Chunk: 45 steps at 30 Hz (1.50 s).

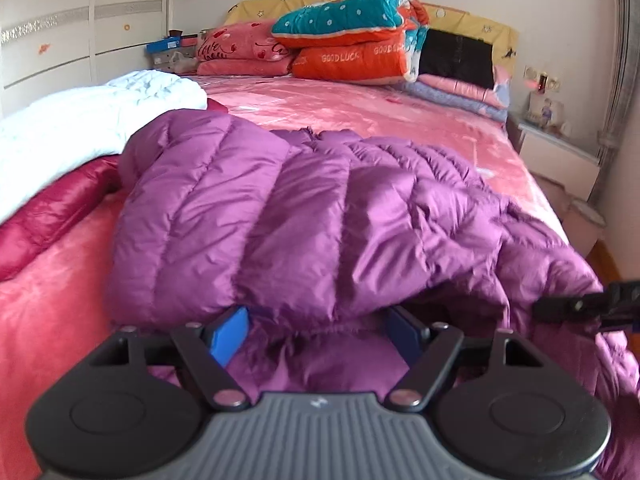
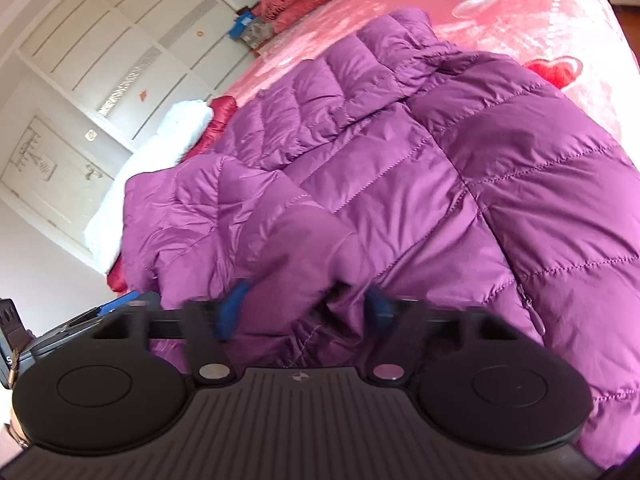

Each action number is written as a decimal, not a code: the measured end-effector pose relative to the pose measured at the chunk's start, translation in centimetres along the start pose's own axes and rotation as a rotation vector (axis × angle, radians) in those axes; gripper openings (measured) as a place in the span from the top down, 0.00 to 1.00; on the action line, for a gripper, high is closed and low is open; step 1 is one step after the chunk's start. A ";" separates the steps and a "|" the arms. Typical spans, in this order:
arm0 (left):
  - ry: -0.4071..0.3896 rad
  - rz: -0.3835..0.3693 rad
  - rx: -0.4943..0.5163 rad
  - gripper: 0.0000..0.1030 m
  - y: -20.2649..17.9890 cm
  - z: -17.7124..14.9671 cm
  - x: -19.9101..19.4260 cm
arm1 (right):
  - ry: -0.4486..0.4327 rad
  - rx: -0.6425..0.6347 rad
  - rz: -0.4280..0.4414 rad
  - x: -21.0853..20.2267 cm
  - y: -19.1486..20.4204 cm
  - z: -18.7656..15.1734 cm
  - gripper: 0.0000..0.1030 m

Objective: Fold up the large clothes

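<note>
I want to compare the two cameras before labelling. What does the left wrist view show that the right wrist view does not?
Only the left wrist view shows the headboard, the black cushion, the nightstand and the whole folded teal and orange quilt.

Only the right wrist view shows the red heart print on the bedspread and the jacket's zipper pull.

Both show the purple down jacket, the white blanket, the dark red jacket, the pink pillows, the wardrobe and the pink bedspread.
</note>
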<state>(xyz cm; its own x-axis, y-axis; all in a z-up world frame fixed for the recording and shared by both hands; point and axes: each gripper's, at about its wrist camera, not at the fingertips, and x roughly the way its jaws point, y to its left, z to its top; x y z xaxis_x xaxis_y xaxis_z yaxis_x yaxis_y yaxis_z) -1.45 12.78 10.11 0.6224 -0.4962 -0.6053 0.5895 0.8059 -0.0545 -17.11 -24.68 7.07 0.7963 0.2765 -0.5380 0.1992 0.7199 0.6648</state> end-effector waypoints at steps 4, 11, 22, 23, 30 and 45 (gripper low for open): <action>-0.019 -0.046 -0.037 0.25 0.9 0.2 1.0 | -0.051 -0.107 -0.072 -0.5 2.4 0.8 0.74; -0.006 -0.121 -0.039 0.23 0.4 0.0 2.5 | -0.237 -0.495 -0.162 -1.9 12.2 3.4 0.83; -0.163 -0.048 -0.140 0.23 2.2 1.1 2.4 | -0.510 -0.640 -0.069 -3.7 21.8 12.9 0.84; -0.200 -0.013 -0.166 0.23 2.7 1.4 2.1 | -0.530 -0.650 -0.076 -3.5 22.1 13.4 0.84; -0.275 0.203 -0.342 0.19 7.2 1.9 1.6 | -0.544 -0.641 -0.218 0.7 20.1 16.3 0.84; -0.238 0.302 -0.328 0.18 8.3 1.5 3.6 | -0.300 -0.407 -0.549 13.0 4.0 18.7 0.80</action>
<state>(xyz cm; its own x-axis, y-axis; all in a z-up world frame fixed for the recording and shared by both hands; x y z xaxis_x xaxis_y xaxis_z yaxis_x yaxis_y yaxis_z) 6.47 17.20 8.61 0.8628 -0.2546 -0.4368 0.1964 0.9649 -0.1746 4.71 -30.11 12.43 0.7764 -0.3344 -0.5342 0.4322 0.8994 0.0651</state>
